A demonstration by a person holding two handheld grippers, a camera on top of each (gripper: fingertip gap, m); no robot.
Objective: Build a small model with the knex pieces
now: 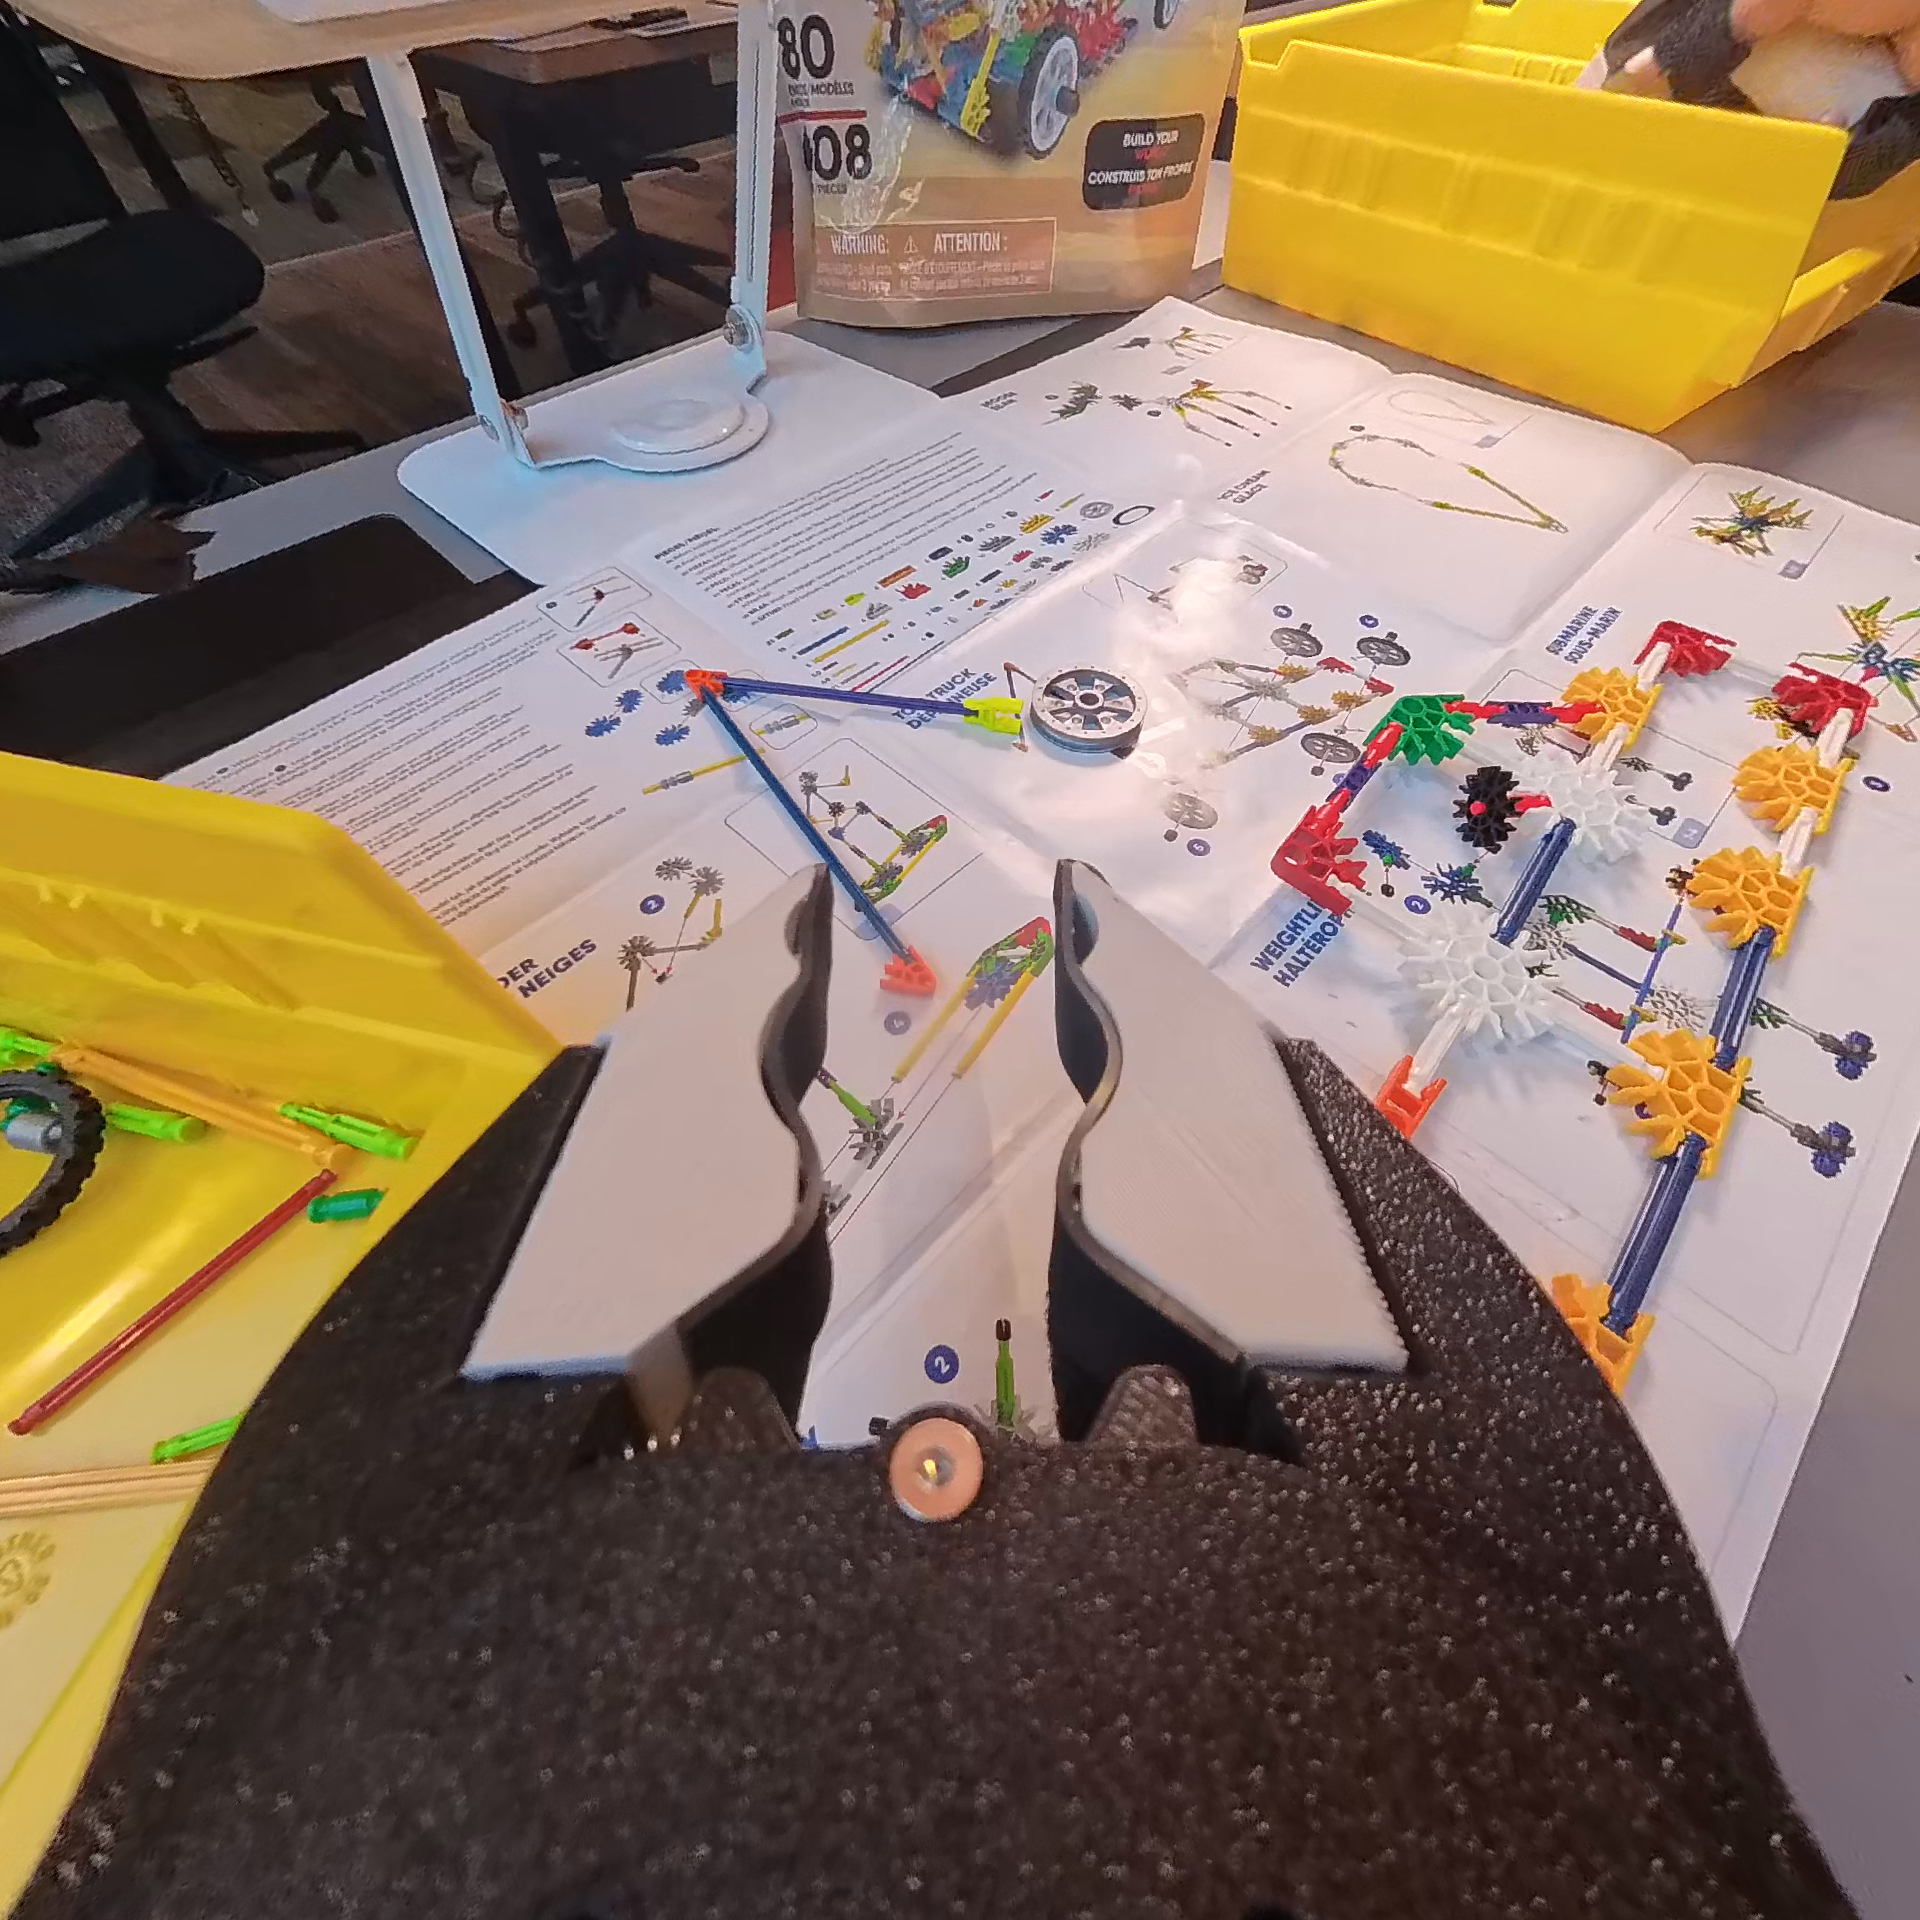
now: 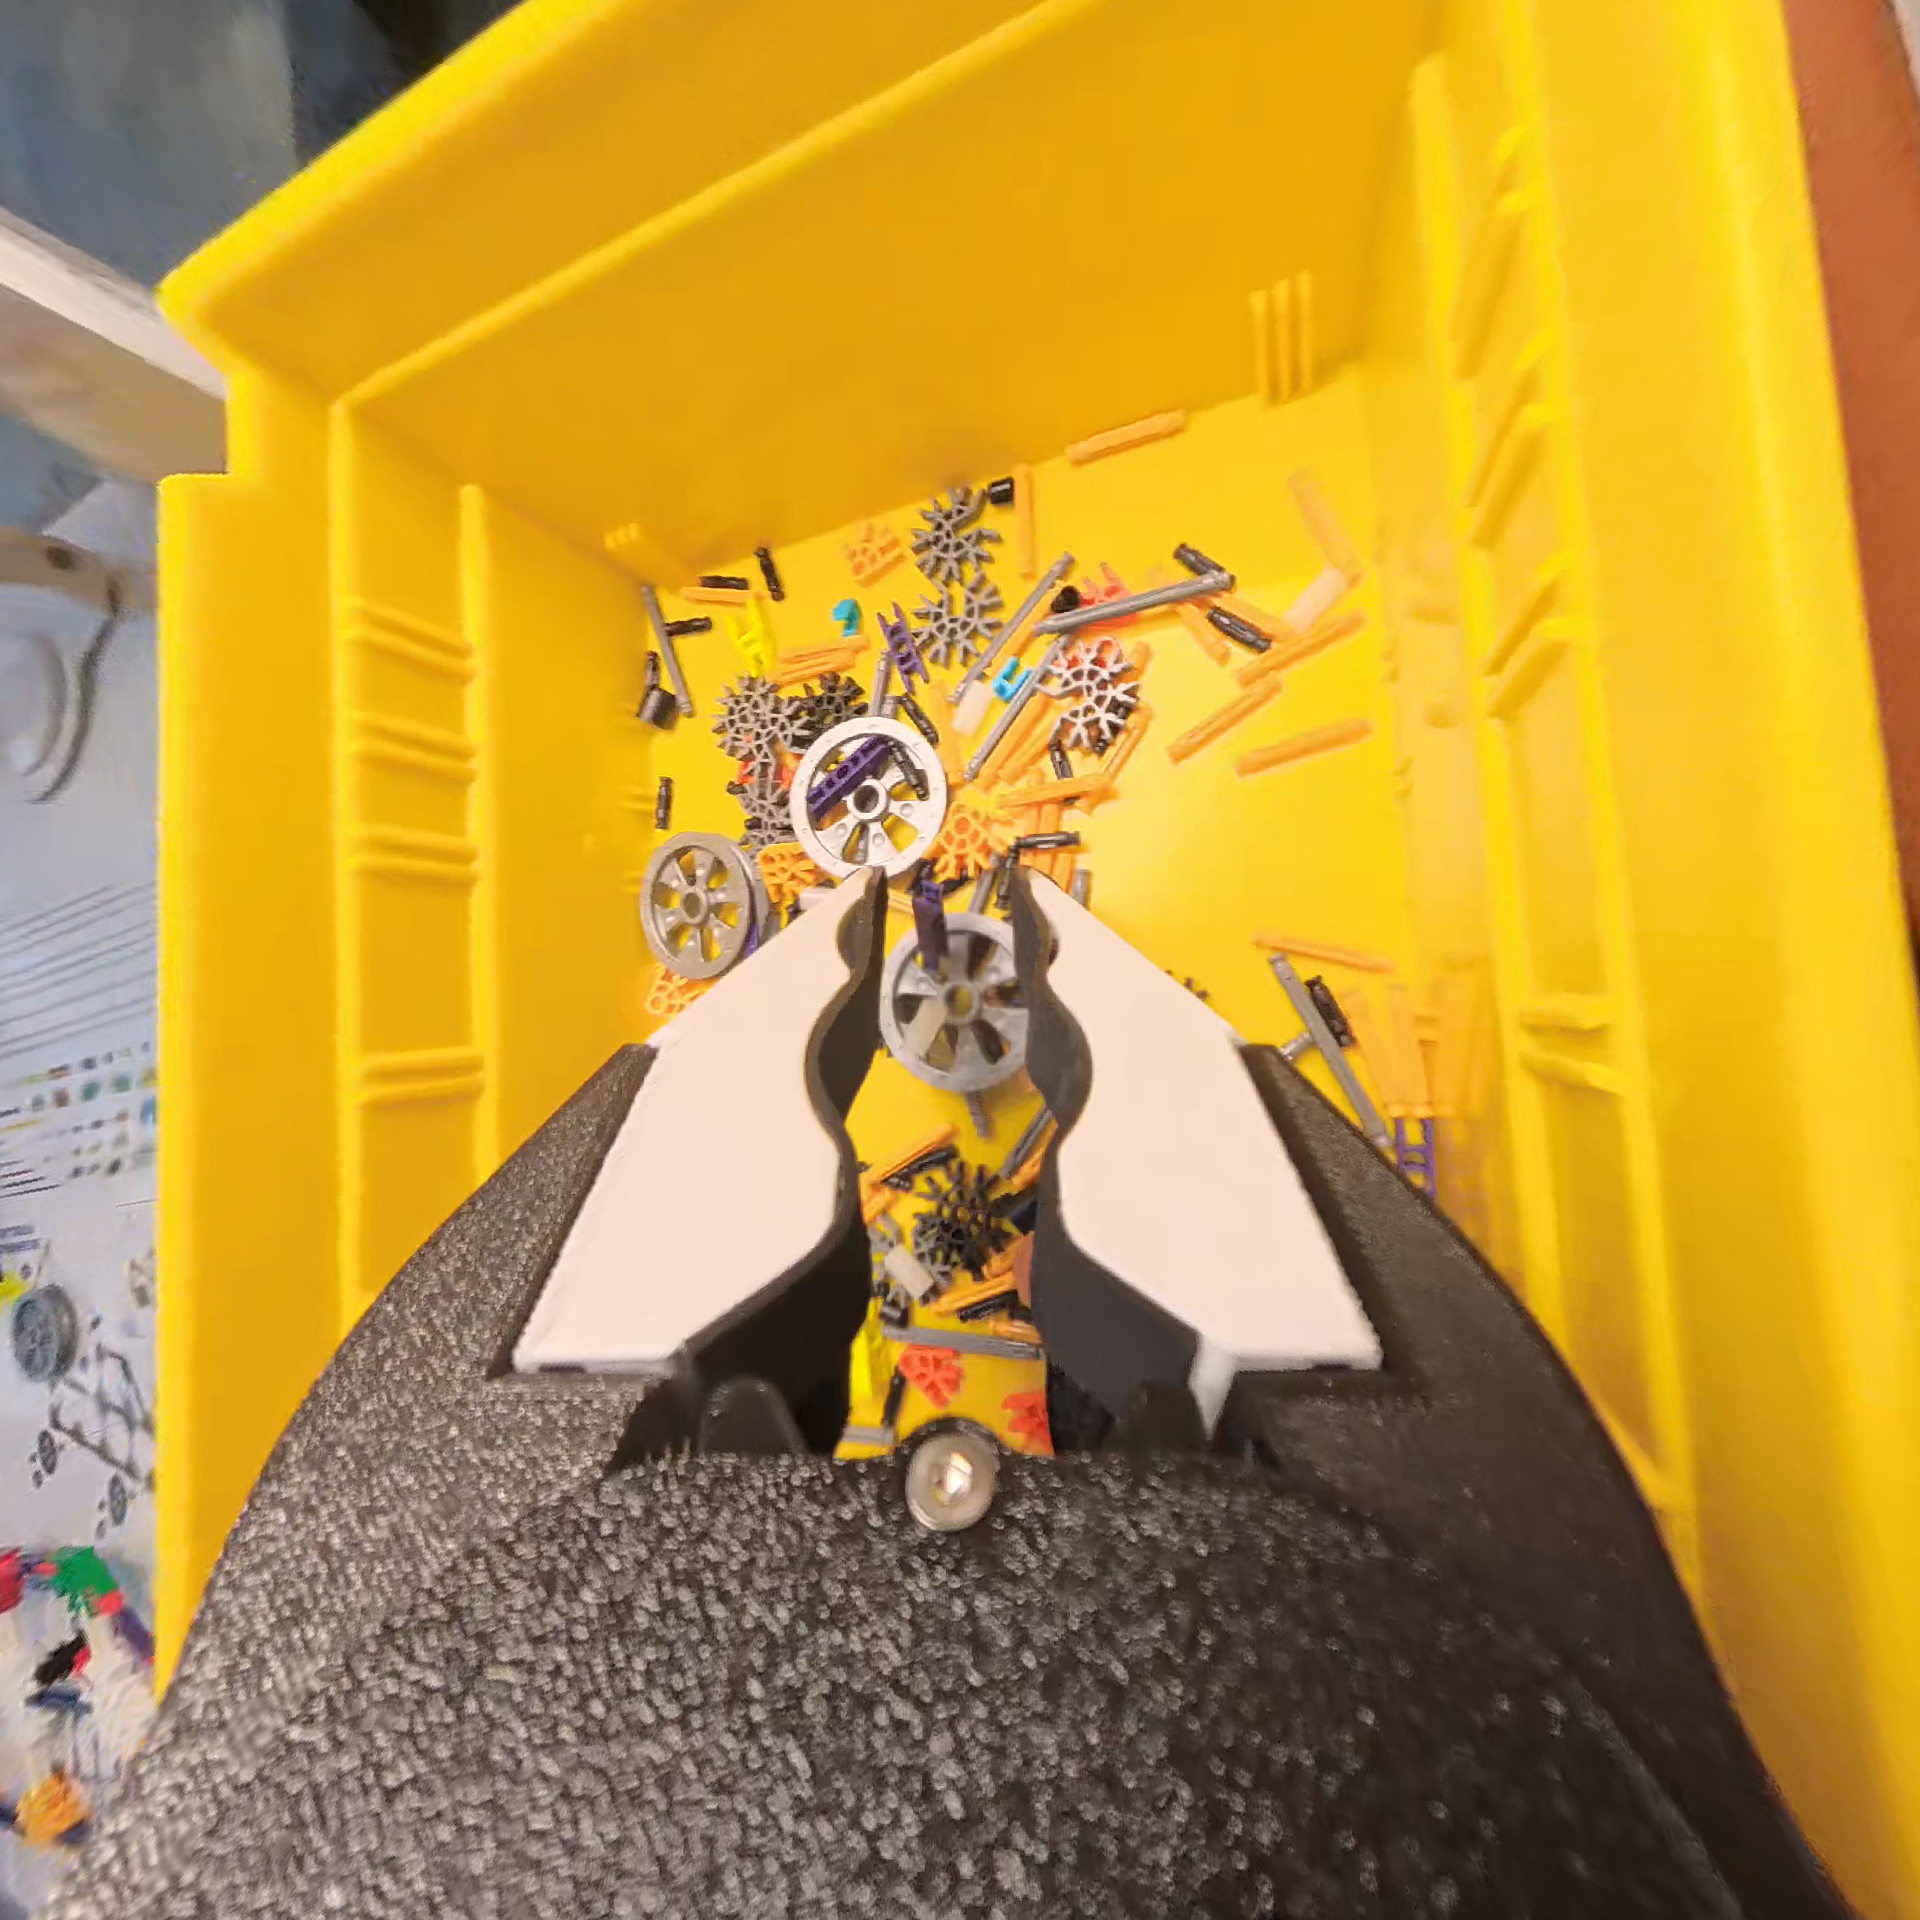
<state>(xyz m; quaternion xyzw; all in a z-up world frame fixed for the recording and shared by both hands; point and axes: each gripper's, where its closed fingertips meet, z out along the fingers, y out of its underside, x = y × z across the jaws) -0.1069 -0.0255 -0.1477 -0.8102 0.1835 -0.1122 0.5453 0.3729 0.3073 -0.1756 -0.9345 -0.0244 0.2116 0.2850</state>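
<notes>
Grey spoked wheel [image 2: 958, 1006] sits between your right gripper [image 2: 948, 896] fingers, narrowly parted, seemingly untouched, mid-floor of the yellow bin [image 2: 727, 343]; left gripper [image 1: 940, 883] gapes empty.

Left wrist view: 2 yellow bins, one at the table's far right edge [image 1: 1507, 239], one at its near left edge [image 1: 239, 997]. 1 instruction sheet [image 1: 1091, 582], 1 toy packaging bag [image 1: 997, 156], 1 white lamp base [image 1: 665, 436]. On the sheet: 1 grey wheel hub [image 1: 1086, 707], 2 blue rods joined in a V [image 1: 800, 810], 1 rod-and-connector frame [image 1: 1621, 914] with 5 orange connectors, 2 white ones. Right wrist view: 3 grey wheel hubs in the bin [image 2: 868, 805] [image 2: 698, 904] [image 2: 956, 1013]; small loose pieces too many to count.
</notes>
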